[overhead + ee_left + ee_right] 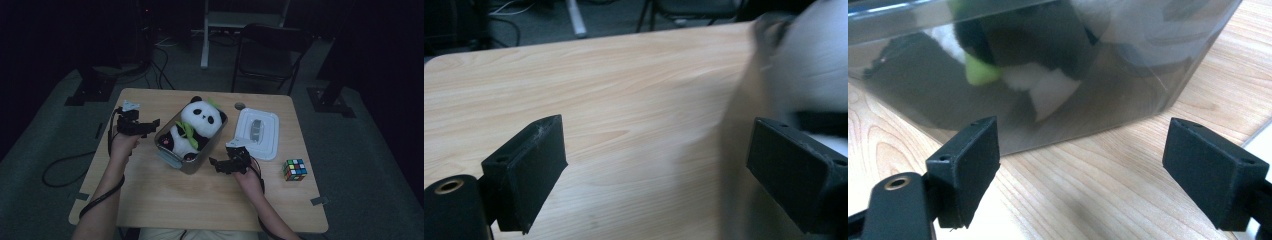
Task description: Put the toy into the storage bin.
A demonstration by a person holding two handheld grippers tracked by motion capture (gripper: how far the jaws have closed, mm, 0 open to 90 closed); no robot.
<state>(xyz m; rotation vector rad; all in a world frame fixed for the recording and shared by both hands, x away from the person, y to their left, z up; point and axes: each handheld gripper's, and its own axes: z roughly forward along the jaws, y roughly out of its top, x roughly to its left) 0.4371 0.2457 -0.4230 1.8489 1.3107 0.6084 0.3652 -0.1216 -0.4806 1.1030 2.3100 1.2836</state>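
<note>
Both grippers, left [150, 123] and right [216, 163], flank the clear box [192, 162] mid-table with jaws wide and empty, positioned to steady it; panda [197, 125] sits inside, lid [270, 131] alongside

No readable text, label, brand name, number or sign appears in any of the views. The black-and-white plush panda [199, 126], the clear plastic box [186, 163] holding it, the white rectangular lid [270, 131] and the multicoloured puzzle cube [294, 169] near the right edge of the light wooden table [200, 200] all show plain surfaces, with no lettering that can be made out.
</note>
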